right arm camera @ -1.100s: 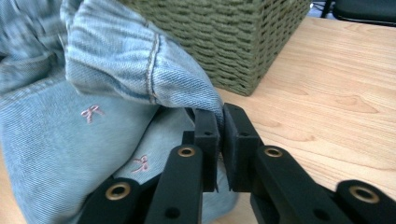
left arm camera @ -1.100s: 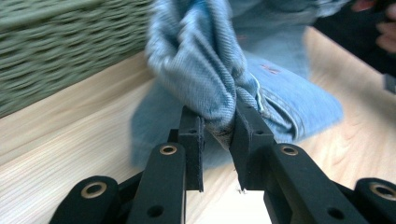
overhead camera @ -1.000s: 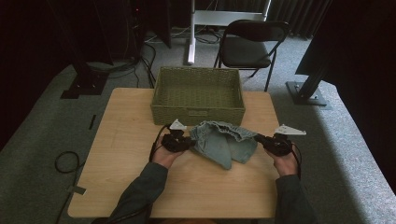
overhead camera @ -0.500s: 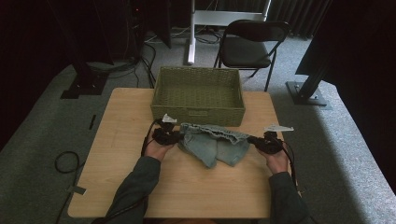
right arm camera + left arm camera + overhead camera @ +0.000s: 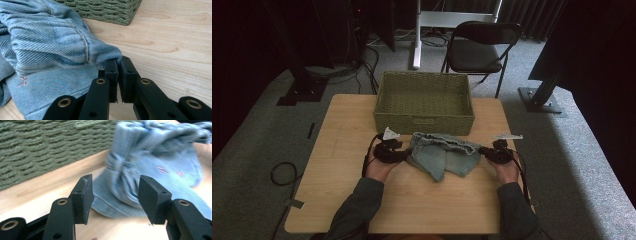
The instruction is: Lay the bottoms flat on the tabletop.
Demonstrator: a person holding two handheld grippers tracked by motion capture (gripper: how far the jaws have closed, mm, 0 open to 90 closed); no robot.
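Denim garment (image 5: 443,156), light blue, lies crumpled on the wooden tabletop (image 5: 342,125) just in front of the green woven basket (image 5: 424,100), between the two hands. Its upper hem is stretched roughly level from left to right along the basket's near wall; the rest sags toward the person in loose folds. Left gripper (image 5: 404,155): jaws released, and they have just been opening. In the left gripper view the left gripper (image 5: 113,197) has both pads standing apart with a clear gap, the bunched left end of the denim garment (image 5: 150,167) lying just beyond and partly between them, neither pad pressing on it; the cloth there is blurred. The green woven basket (image 5: 45,147) runs across the upper left of that view. Right gripper (image 5: 482,150): clenched on cloth. In the right gripper view the right gripper (image 5: 119,67) has its jaws nearly together with a thin edge of the denim garment (image 5: 50,50) pinched between the pads, at a seamed corner of the fabric. A small pink stitched mark (image 5: 22,80) sits on the lower fold. A corner of the green woven basket (image 5: 110,10) is near, above the cloth. Both forearms rest on the tabletop; grey plates on top of both grippers.
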